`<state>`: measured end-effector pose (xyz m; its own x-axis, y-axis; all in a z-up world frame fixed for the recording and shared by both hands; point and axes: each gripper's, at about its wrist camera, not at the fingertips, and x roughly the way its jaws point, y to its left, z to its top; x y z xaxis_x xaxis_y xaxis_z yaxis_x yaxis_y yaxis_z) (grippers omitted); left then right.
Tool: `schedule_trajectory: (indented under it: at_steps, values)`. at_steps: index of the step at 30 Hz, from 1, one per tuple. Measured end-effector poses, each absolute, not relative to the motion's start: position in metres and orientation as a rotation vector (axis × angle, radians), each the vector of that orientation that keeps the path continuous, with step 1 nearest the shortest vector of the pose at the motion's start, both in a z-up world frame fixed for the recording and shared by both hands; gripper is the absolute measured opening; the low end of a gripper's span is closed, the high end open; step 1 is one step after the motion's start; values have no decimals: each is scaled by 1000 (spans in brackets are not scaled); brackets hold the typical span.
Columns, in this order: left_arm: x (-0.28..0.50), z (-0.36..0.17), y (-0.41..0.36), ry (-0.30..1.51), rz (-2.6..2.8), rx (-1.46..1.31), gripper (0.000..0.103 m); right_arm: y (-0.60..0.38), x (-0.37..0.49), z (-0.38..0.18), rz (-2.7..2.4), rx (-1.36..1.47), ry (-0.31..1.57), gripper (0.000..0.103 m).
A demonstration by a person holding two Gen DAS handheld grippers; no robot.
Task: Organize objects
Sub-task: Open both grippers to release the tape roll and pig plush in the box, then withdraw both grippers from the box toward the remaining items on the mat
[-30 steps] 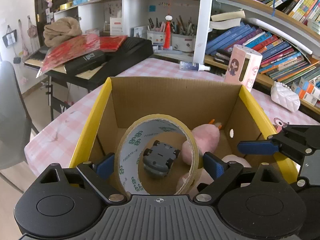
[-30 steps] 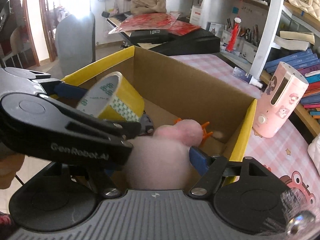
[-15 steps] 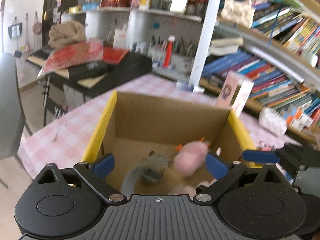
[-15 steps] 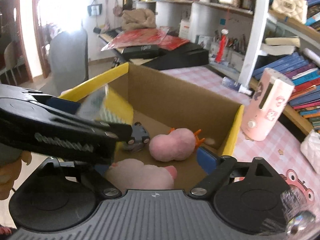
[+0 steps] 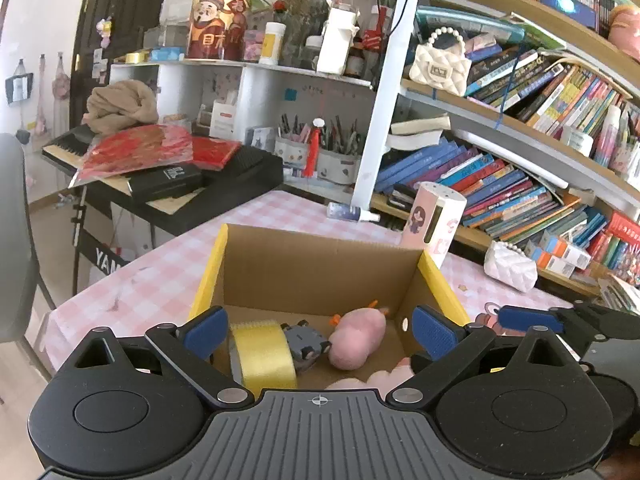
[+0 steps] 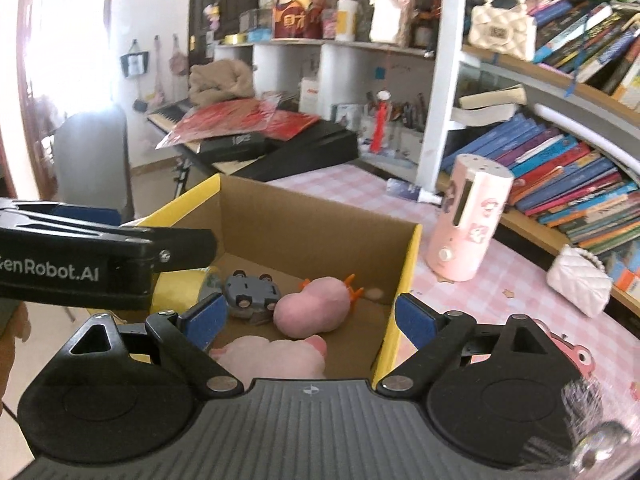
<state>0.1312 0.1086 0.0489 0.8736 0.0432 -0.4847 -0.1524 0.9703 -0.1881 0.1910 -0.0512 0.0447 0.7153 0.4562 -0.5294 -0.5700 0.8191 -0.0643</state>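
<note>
An open cardboard box with yellow rims stands on the pink checked table. Inside lie a yellow tape roll, a grey toy car, a pink plush bird with orange feet and a larger pink plush. My left gripper hovers open above the box, nothing between its blue pads. My right gripper is open too, over the box's near right corner, holding nothing. The left gripper's finger crosses the right wrist view at left.
A pink cylindrical device stands behind the box, with a small spray bottle further back. A white quilted pouch lies at the right. Bookshelves line the back; a keyboard stand and chair are left.
The left gripper let go of the tape roll, which dropped into the box. The right gripper released the large pink plush into the box. Both grippers lifted and drew back.
</note>
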Motion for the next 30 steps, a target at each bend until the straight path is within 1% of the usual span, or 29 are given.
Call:
schedule_trajectory:
  at_steps: [12, 18, 30]
  values:
    - [96, 46, 117, 491, 97, -253, 100, -67, 148, 52, 429, -167, 452, 91]
    - [77, 40, 121, 509, 97, -258, 100, -71, 129, 43, 370, -163, 488, 91]
    - [28, 23, 118, 602, 139, -219, 100, -64, 76, 25, 322, -205, 559, 91]
